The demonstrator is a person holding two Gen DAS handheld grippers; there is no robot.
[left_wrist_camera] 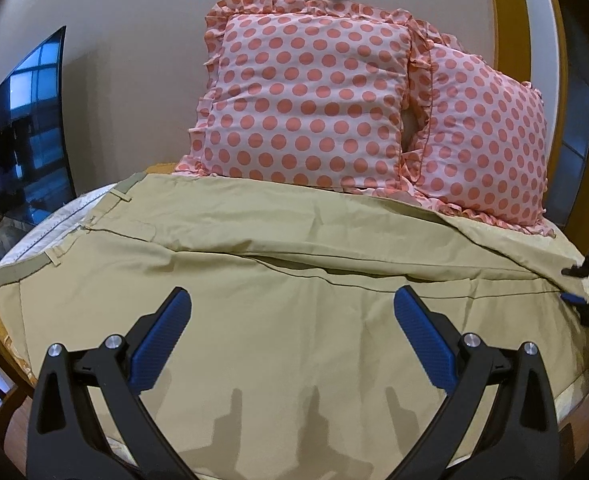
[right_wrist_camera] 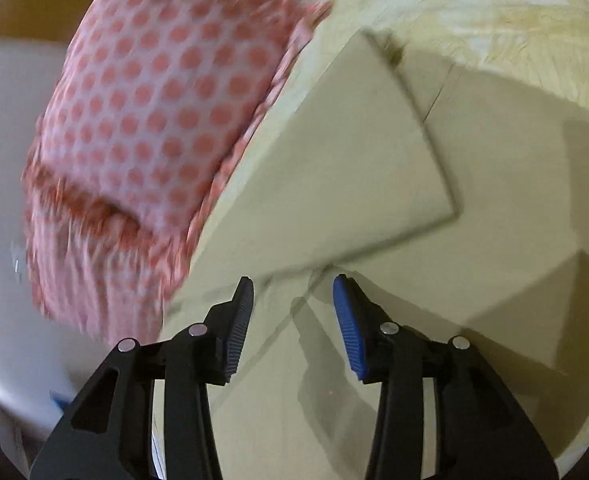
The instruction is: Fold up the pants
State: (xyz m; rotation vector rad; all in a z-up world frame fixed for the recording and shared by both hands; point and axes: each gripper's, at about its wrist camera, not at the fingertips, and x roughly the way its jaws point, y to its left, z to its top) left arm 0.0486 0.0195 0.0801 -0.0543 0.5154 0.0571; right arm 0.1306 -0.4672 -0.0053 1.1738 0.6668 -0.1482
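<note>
Khaki pants (left_wrist_camera: 278, 280) lie spread flat across the bed, waistband at the left (left_wrist_camera: 54, 256), legs running right. My left gripper (left_wrist_camera: 292, 308) is open and empty, hovering just above the middle of the pants. My right gripper (right_wrist_camera: 293, 296) is open over the leg end of the pants (right_wrist_camera: 354, 168), where one hem corner lies folded over the other leg. In the left wrist view the right gripper (left_wrist_camera: 578, 288) shows at the far right edge, at the hem. The right wrist view is blurred by motion.
Two pink pillows with coral dots (left_wrist_camera: 306, 96) (left_wrist_camera: 490, 140) lean against the wall behind the pants; one shows in the right wrist view (right_wrist_camera: 146, 120). A dark TV screen (left_wrist_camera: 26, 128) stands at the left. The yellow bedspread (right_wrist_camera: 494, 8) lies under the pants.
</note>
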